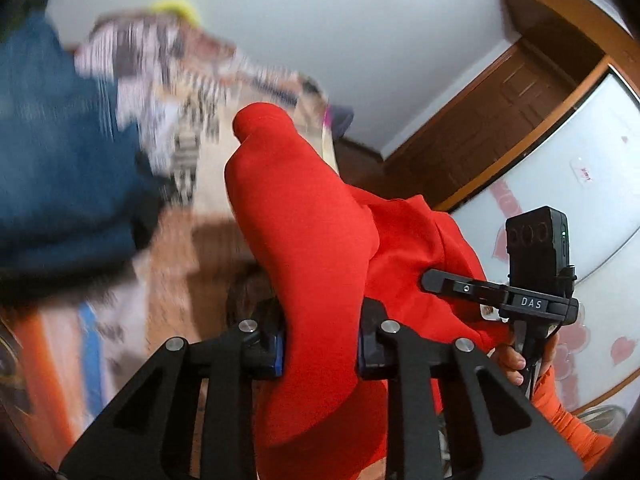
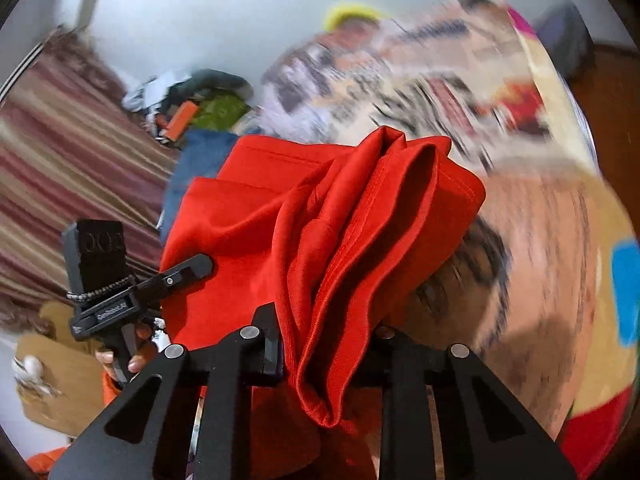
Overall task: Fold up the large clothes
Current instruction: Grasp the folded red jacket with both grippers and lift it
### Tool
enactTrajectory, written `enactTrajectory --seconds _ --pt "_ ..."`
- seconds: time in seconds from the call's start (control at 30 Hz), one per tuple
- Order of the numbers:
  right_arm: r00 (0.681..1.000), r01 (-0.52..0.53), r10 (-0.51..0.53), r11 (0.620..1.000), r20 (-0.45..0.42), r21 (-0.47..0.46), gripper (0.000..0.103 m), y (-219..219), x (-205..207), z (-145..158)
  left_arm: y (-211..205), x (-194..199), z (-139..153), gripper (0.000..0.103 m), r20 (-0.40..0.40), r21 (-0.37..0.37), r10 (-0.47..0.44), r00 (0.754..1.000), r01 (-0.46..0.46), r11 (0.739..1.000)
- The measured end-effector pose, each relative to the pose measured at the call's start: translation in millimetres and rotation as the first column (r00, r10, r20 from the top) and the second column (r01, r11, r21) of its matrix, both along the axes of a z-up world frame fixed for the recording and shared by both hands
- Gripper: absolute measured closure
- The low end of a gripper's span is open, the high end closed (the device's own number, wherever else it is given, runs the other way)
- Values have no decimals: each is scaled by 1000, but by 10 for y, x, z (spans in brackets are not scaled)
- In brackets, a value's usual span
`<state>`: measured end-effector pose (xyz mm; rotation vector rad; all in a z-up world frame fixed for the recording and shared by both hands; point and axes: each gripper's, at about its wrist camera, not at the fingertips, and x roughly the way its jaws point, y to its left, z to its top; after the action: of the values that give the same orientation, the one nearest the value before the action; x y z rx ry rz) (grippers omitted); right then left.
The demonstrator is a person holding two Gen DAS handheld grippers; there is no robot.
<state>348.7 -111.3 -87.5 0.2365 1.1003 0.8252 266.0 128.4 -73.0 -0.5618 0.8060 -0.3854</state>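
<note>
**Both grippers pinching red garment, lifted off the bed**

Left hand-held gripper (image 1: pixel 320 346) is clamping narrow on a thick bunch of the red garment (image 1: pixel 304 240); cloth is filling the gap between the blue pads (image 1: pixel 279 350). Right hand-held gripper (image 2: pixel 326 354) is doing the same on a stack of pleated folds of the garment (image 2: pixel 352 216). Both are holding, neither is wide.

Risks, as I read it:
- Each grip is taking several layers at once, not one clean edge. Inner layers could be slipping out while the cloth is hanging, and the fold would come out skewed.
- The two grip points are sitting close together with slack cloth between them. If the hands are not spread, the garment is staying bunched instead of flattening.
- The background is blurring, so a fast swing could be dragging the loose end across the clutter on the bed (image 2: pixel 552 240).

Garment look: bright red, smooth knit, stitched hem visible, heavily creased. It is filling the centre of both views, hanging above the patterned bed cover, with the blue clothing (image 1: pixel 52 168) at centre left of the left view.
</note>
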Motion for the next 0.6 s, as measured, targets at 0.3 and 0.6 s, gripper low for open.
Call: enactTrajectory --seconds 0.3,0.6 --pt "973 -77 54 993 225 91 84 915 282 731 924 33 1017 81 219 74 137 966 -157 985" --pt "953 -160 115 977 279 144 84 2051 768 711 2100 278 997 81 244 140 297 923 -337 931"
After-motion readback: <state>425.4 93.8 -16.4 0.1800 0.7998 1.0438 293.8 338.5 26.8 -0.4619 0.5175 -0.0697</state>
